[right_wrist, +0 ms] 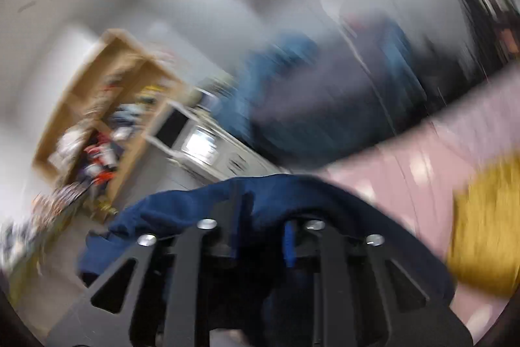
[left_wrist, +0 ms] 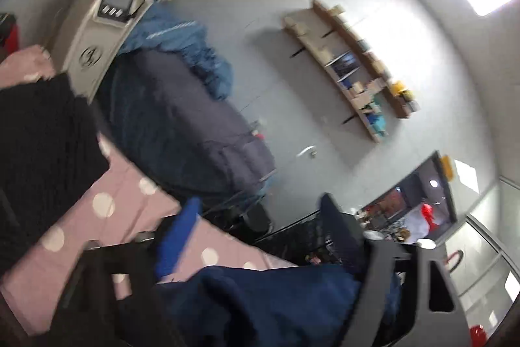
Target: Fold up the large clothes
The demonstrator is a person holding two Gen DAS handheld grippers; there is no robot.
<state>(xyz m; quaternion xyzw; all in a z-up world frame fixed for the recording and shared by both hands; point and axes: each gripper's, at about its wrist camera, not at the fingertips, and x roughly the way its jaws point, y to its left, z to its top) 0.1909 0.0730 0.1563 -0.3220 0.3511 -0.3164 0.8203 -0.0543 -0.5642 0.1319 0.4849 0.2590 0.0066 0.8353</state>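
No legible writing is seen; the left gripper (left_wrist: 260,213) is spread over dark navy fleece garment (left_wrist: 276,298); the right gripper (right_wrist: 265,233), partly parted, is draped in that fleece (right_wrist: 182,210); a pinch cannot be told.

Cluttered workroom; wall shelves (left_wrist: 354,67)

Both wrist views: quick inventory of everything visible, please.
navy garment: 1, dark blue, draped over the right gripper, also low in the left view
black garment: 1, black, left on the sheet
mustard garment: 1, yellow, right on the sheet
polka-dot sheet: 1, pink with white dots, work surface
bedding pile: 1, grey and blue, behind the sheet
white cabinet: 1, with screens
wall shelves: 2, wooden
left gripper: black, blue pad, open
right gripper: black, cloth between fingers, grip unclear
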